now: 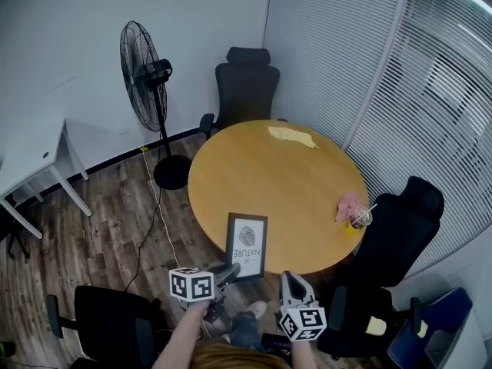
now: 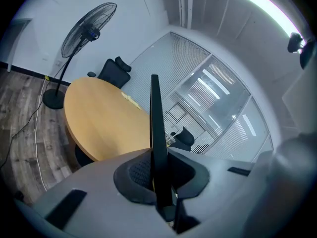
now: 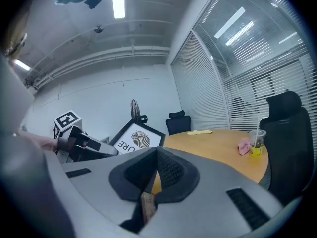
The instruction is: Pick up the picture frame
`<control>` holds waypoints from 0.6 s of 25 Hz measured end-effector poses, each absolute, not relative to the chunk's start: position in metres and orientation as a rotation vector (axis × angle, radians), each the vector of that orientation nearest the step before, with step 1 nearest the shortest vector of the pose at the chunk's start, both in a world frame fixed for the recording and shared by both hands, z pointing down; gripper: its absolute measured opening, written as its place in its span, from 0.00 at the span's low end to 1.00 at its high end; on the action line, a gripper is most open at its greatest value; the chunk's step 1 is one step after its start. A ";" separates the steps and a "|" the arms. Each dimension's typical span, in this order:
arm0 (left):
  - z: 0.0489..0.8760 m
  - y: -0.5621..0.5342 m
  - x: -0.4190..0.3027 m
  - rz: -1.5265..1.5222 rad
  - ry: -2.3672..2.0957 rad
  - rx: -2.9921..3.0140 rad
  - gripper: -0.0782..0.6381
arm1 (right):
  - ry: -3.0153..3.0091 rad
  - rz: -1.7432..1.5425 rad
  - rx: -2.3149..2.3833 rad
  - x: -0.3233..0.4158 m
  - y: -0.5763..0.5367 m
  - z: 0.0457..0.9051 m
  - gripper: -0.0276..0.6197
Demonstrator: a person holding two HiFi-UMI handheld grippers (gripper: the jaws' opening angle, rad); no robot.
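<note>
**A:** Where was the picture frame (image 1: 247,246)?

**B:** It was upright at the near rim of the round table (image 1: 307,198). The left gripper (image 1: 228,272) had its lower edge pinched between closed jaws, and that gripper's own view showed the frame edge-on in the pads.

**A:** And the right gripper (image 1: 290,280)?

**B:** Just beside the frame, jaws together on nothing.

**A:** How far along was the job?

**B:** The grasp was made. I judged the frame's bottom edge clear of the tabletop, so only a steady hold seemed left. The cup (image 1: 360,219) and pink cloth (image 1: 347,204) lay well apart.
</note>
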State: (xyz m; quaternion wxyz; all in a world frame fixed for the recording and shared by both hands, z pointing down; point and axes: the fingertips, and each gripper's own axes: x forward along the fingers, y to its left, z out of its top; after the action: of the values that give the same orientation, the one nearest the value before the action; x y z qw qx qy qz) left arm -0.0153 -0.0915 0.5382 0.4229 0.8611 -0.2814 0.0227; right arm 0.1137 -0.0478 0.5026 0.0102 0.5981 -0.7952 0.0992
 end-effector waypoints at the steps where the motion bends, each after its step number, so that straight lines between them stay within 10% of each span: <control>1: 0.537 -0.091 -0.016 0.054 -0.704 2.156 0.19 | -2.483 0.309 1.867 0.113 -0.047 0.502 0.06; 15: 0.533 -0.086 -0.021 0.032 -0.702 2.153 0.19 | -2.491 0.326 1.878 0.114 -0.044 0.501 0.06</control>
State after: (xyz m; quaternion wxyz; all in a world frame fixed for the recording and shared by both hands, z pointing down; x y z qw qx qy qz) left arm -0.0206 -0.0862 0.5334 0.4245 0.8607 -0.2806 0.0130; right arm 0.1142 -0.0438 0.5006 0.0027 0.5987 -0.7942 0.1040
